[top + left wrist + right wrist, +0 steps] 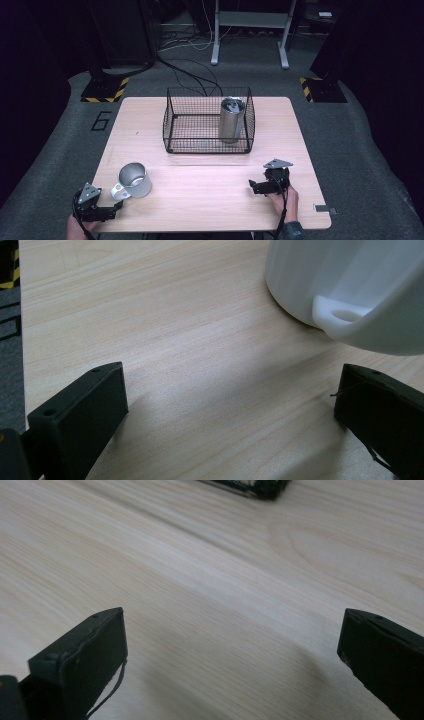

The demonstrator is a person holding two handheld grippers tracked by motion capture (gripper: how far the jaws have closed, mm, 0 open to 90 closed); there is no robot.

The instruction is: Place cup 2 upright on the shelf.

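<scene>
In the left gripper view the mug (350, 285) is cut off by the top and right edges, only its lower wall and handle showing. In the right gripper view a dark object (245, 487) at the top edge is too cropped to identify.

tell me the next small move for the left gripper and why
Probably ease the left gripper forward toward the white mug so its open jaws straddle the handle. The jaws stand wide apart on the table, the handle faces them, and the mug sits just ahead and apart from them. A metal can already stands in the wire basket, so the mug likely goes there next.
</scene>
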